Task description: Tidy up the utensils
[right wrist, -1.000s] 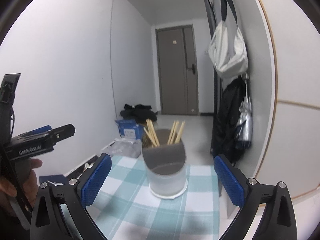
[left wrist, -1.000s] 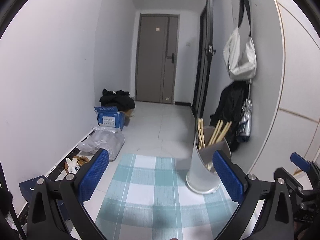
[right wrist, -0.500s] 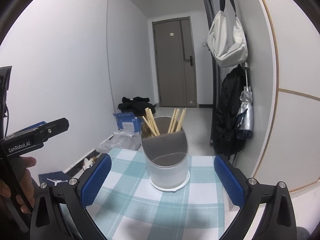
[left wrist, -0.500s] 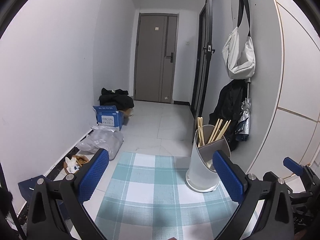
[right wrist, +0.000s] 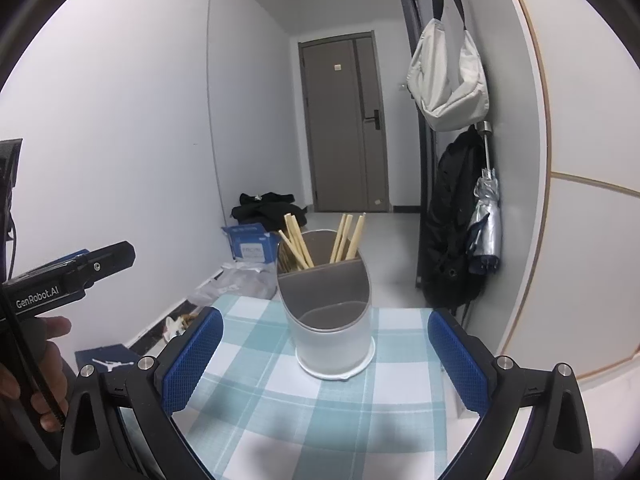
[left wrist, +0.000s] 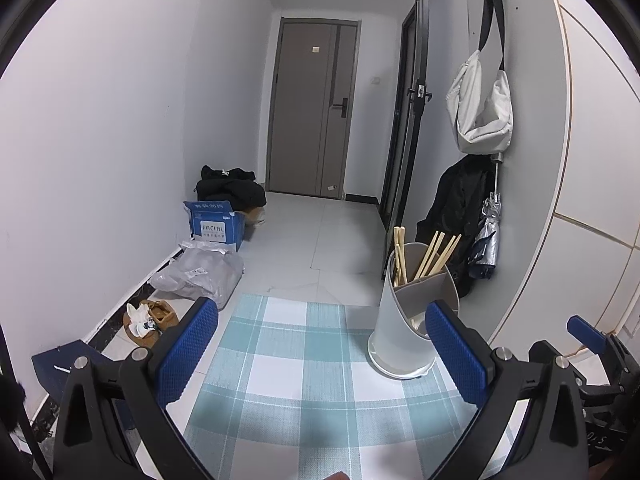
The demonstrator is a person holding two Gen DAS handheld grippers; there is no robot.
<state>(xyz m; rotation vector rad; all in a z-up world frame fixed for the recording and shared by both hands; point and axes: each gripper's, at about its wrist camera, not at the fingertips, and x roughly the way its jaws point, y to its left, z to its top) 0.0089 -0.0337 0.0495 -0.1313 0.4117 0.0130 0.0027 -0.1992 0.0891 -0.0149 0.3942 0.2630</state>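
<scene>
A white two-compartment utensil holder (right wrist: 330, 320) stands on the teal checked tablecloth (right wrist: 320, 400). Several wooden chopsticks (right wrist: 348, 236) stand in its rear compartment; the front compartment looks empty. In the left wrist view the holder (left wrist: 408, 320) is at the right, chopsticks (left wrist: 434, 254) sticking out. My left gripper (left wrist: 322, 354) is open and empty above the cloth, left of the holder. My right gripper (right wrist: 324, 360) is open and empty, the holder just beyond its fingers. The left gripper's body (right wrist: 68, 276) shows at the left of the right wrist view.
The table's far edge (left wrist: 304, 300) drops to a tiled floor with a blue box (left wrist: 216, 226), plastic bags (left wrist: 200, 276) and dark clothes. A wall (right wrist: 580, 240) with a hanging white bag (right wrist: 448, 76), black coat and umbrella is close on the right.
Both grippers have drawn back and risen a little from the holder, which now looks smaller and farther off. Both stay open and empty.
</scene>
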